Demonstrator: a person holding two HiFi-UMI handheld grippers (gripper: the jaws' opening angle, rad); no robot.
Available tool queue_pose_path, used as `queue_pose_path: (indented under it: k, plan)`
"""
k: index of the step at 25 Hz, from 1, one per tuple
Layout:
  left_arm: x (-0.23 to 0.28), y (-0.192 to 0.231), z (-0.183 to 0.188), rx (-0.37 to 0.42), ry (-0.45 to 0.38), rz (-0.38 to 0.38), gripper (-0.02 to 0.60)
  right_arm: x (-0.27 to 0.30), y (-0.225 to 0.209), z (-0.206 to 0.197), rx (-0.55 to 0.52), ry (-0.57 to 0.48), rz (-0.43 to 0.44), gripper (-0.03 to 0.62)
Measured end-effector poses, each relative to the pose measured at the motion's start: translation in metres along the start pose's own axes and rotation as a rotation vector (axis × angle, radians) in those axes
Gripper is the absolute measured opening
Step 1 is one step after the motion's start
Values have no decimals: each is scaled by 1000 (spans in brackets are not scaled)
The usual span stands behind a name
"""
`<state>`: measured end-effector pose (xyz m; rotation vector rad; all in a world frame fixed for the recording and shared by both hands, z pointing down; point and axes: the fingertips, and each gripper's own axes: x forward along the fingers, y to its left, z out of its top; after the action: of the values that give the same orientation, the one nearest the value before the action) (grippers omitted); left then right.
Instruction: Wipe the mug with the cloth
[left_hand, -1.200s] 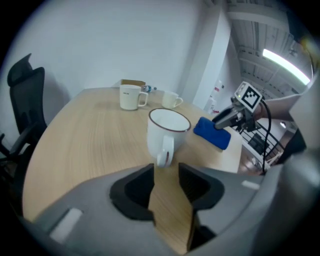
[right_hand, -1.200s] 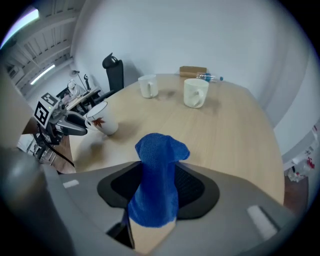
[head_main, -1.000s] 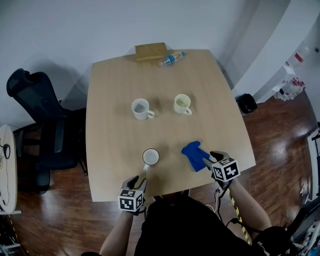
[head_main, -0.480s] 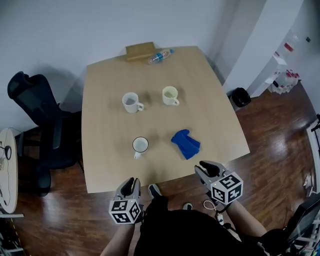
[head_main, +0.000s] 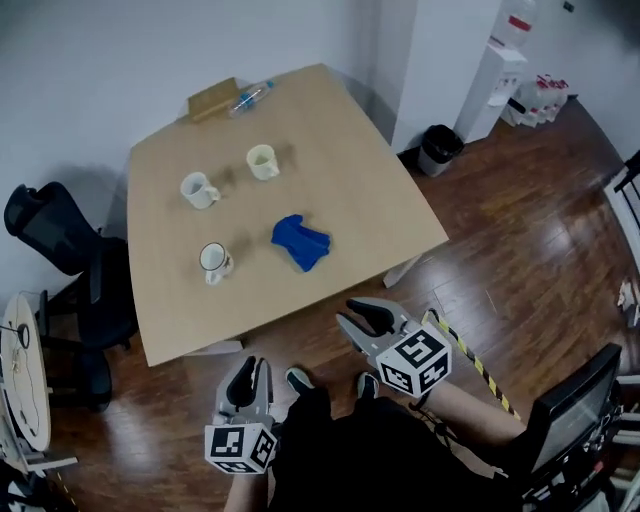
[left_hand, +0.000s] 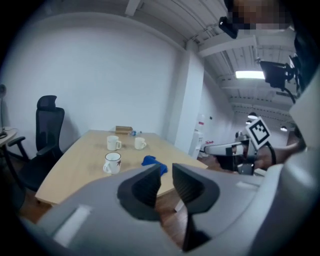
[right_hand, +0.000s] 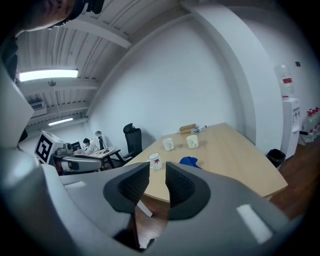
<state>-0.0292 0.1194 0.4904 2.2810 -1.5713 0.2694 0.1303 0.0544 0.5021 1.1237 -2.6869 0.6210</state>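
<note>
**Well short of the table: mug and cloth yet to be taken up**

Both grippers are held off the near edge of the table, over the wooden floor, and nothing is gripped. The fingers of the left gripper have just been closing and are drawn almost together, with nothing between them. Those of the right gripper have just been closing too, and a narrow empty gap is left.

For the step to be done well, both pairs of fingers would have to be opened again before the table is reached. The blue cloth is best pinched at a raised fold, and the mug steadied at its rim or handle so that it is not tipped while wiped.

The dark-rimmed mug, judged to be the one meant, stands upright near the table's left edge, left of the cloth and apart from it. It is white, with a small reddish mark on its side. A white mug and a cream mug stand farther off.
</note>
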Motion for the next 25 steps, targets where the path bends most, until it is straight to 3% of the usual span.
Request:
queue_pose_path:
  k: [9,16,25]
  plan:
    - [-34,-10,11,-7,-46,-42,74,-25,42,25,-69,-55,-12,103]
    - [-63,9,20,-33,-80,-36,74,-32,80,36,-124,-37,-8,101]
    - [-59,9,19,-26,-108,-85,74,-34,79,32,-166,-41,-59,101]
